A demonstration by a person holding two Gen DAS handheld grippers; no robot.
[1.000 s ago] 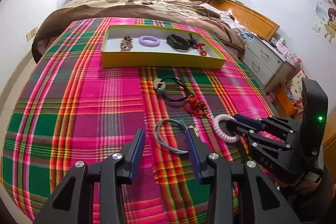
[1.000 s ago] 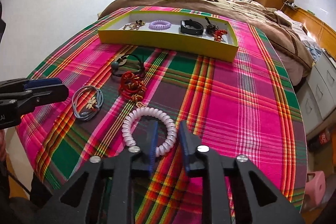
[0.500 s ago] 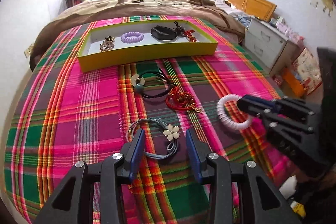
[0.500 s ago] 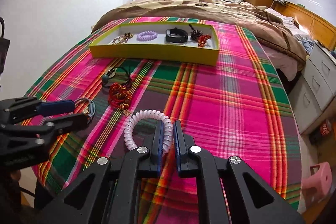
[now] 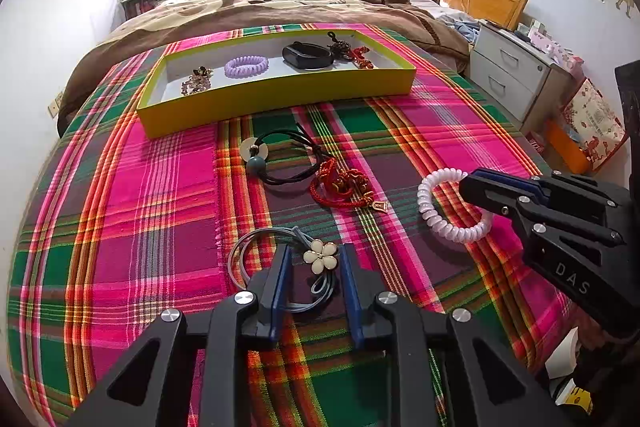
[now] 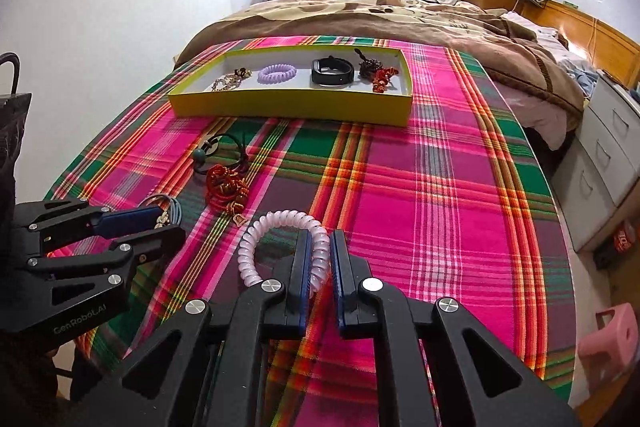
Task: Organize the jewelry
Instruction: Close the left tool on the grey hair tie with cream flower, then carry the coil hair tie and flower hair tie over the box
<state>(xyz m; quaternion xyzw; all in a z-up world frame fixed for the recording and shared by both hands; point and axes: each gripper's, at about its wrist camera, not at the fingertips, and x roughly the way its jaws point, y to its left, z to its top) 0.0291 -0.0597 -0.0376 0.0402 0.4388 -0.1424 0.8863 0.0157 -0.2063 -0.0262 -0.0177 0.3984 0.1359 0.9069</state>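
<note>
- While the left gripper (image 5: 312, 281) closes its jaws around the grey flower band (image 5: 280, 267), the band lies flat on the plaid cloth (image 5: 120, 207) at the near edge, its cream flower between the blue pads but not yet pressed.
- Clenched on the near side of the pink coil (image 6: 280, 247), the right gripper (image 6: 320, 267) pinches its rim; the rest of the loop rests on the cloth or hangs just above it, I cannot tell which.
- Just beyond the band lie a red knot charm (image 5: 344, 187) and, farther still and to the left, a black cord (image 5: 280, 159) with a teal bead; the two touch or overlap.
- At the far side sits the yellow tray (image 5: 280, 99), already holding a brown bead piece, a purple coil (image 5: 246, 66), a black strap (image 5: 308, 55) and a dark-and-red charm at its right end.
- Risks, as I judge them:
  - The thin grey cords could slip under the pads, so the jaws catch only the flower or a fold of cloth.
  - Pinching cloth would drag the spread and shift the loose pieces.
  - The coil, held by one rim, may stretch or spring free on the way to the tray.
  - Both grippers work close together at the near edge and could collide when lifting.
  - The tray's right end is crowded; a drop there could tangle charms.
</note>
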